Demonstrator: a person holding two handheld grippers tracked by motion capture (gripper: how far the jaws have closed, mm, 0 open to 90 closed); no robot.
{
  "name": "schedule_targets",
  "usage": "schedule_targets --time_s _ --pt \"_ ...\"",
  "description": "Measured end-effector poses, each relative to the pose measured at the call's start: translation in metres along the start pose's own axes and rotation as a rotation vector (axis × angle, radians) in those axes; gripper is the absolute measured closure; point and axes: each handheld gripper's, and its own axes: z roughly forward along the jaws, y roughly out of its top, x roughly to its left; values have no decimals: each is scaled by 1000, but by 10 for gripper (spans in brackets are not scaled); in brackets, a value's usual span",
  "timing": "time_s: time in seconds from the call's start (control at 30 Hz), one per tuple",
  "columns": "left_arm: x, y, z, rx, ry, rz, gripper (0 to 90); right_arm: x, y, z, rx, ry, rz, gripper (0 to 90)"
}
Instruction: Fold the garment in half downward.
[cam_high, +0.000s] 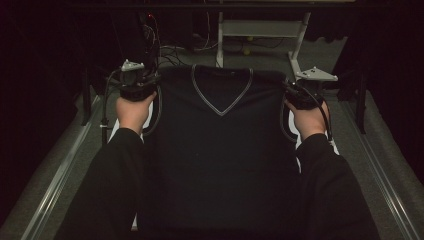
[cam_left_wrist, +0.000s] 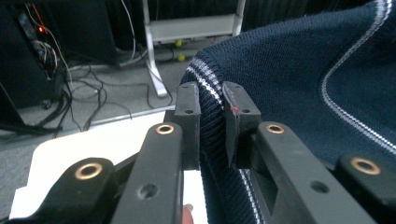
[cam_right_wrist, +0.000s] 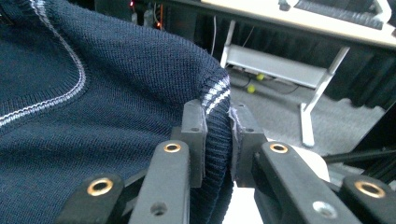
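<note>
A navy knitted sleeveless sweater (cam_high: 220, 150) with a pale-striped V-neck hangs spread between my two hands above the table. My left gripper (cam_high: 150, 82) is shut on its left shoulder; in the left gripper view the two jaws pinch the ribbed, white-striped armhole edge (cam_left_wrist: 212, 126). My right gripper (cam_high: 290, 89) is shut on the right shoulder, and the right gripper view has the ribbed armhole edge (cam_right_wrist: 217, 135) squeezed between its pads. Both hands hold the garment up at about the same height, so its front faces the high camera.
The white table top (cam_high: 295, 125) lies beneath the sweater, with metal rails (cam_high: 75, 150) along both sides. Beyond it stand a white desk frame (cam_high: 260, 30) and tangled cables (cam_left_wrist: 79, 88) on grey carpet. Small yellow-green balls (cam_right_wrist: 252, 87) lie on the floor.
</note>
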Motion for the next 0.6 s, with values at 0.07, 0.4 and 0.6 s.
schedule_targets --time_s 0.07,0.4,0.6 --pt "-1 9 -3 -13 6 8 745 1 10 -2 -25 -19 -1 791" --pt "-3 22 -14 -71 -4 -4 745 1 39 -17 -111 -45 -3 790" --pt "-5 -1 -13 -51 -50 -11 743 3 14 -13 -73 -15 3 789"
